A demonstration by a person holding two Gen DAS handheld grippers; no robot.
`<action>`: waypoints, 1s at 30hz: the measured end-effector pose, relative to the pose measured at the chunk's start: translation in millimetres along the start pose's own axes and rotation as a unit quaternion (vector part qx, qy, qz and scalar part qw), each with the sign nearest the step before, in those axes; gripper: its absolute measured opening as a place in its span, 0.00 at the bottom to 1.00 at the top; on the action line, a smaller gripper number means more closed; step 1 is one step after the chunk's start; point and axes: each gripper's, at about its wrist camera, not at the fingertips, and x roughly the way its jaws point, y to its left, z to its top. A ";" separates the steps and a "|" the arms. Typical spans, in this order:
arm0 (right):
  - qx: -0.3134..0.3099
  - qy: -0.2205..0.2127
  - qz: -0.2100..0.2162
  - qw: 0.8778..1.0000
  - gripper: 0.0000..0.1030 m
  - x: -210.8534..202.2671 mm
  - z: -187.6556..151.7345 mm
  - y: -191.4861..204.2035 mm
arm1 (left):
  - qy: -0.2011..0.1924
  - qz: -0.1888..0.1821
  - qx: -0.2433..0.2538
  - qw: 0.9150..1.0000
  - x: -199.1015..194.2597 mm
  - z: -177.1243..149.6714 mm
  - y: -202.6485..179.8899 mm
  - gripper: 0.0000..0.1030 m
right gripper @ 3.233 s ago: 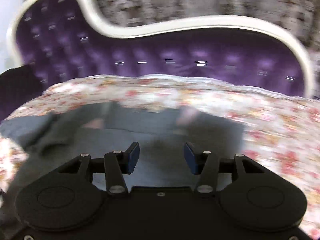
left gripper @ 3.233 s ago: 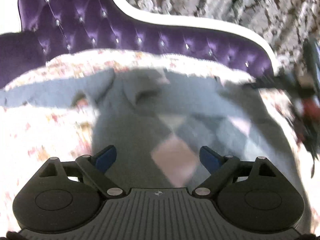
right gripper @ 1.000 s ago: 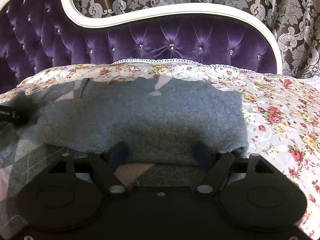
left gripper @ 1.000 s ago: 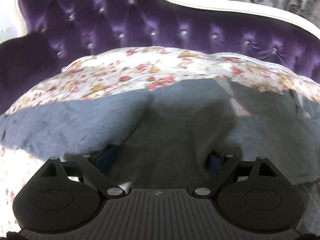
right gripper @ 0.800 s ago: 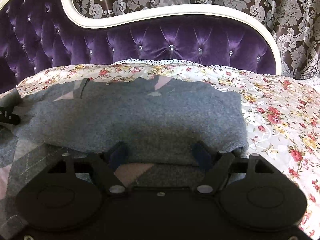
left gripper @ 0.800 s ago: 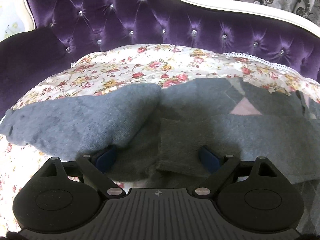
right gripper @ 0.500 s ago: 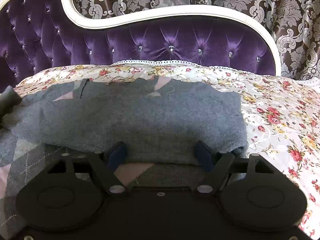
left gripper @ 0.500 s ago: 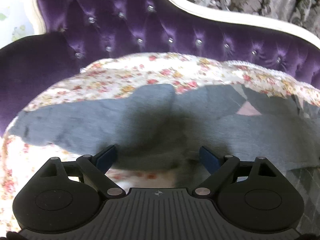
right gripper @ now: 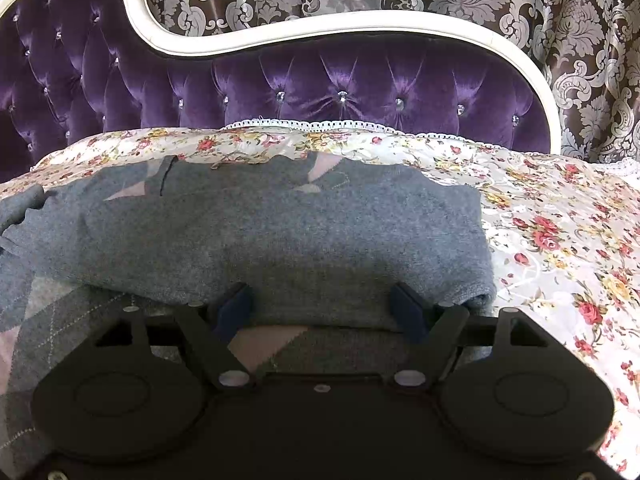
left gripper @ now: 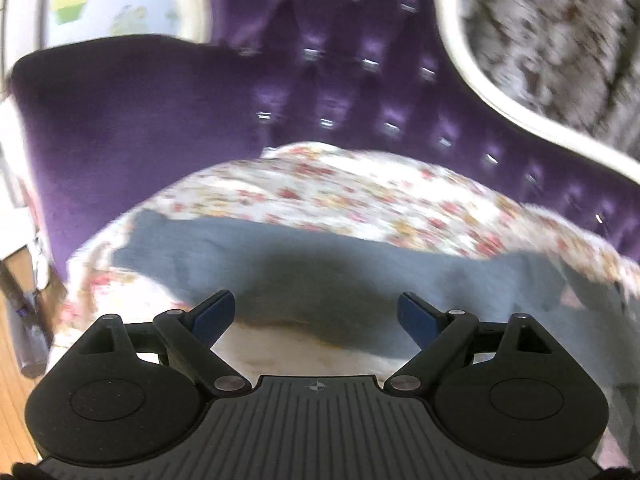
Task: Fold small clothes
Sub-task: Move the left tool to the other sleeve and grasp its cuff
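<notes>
1. Left wrist view: the left gripper (left gripper: pixel 316 312), jaws apart and empty, has drawn back from the sweater's left sleeve (left gripper: pixel 248 252), which lies spread on the floral bedspread (left gripper: pixel 360 188); that sleeve awaits folding.
2. Right wrist view alone shows the right gripper (right gripper: pixel 324 308), jaws apart, at the sweater (right gripper: pixel 280 232), its right sleeve already folded across.

No legible text, labels or numbers.
Only a small crosshair emblem, moulded on the left gripper (left gripper: pixel 316 312) body's ribbed top.
</notes>
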 end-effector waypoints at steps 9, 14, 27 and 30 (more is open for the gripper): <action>-0.003 0.065 0.009 0.998 0.87 9.3 23.9 -1.4 | 0.007 0.030 -0.105 0.994 18.0 19.5 79.6 0.86; -0.001 0.051 0.004 0.999 0.93 11.0 14.6 2.8 | 0.016 0.026 -0.169 0.985 35.1 19.6 106.2 0.86; 0.002 0.035 0.004 0.999 0.96 11.0 11.9 3.8 | -0.004 0.021 -0.200 0.980 63.2 25.4 106.4 0.76; 0.001 0.033 0.003 0.999 0.96 10.8 11.5 4.7 | -0.001 0.030 -0.195 0.980 66.9 30.8 107.4 0.24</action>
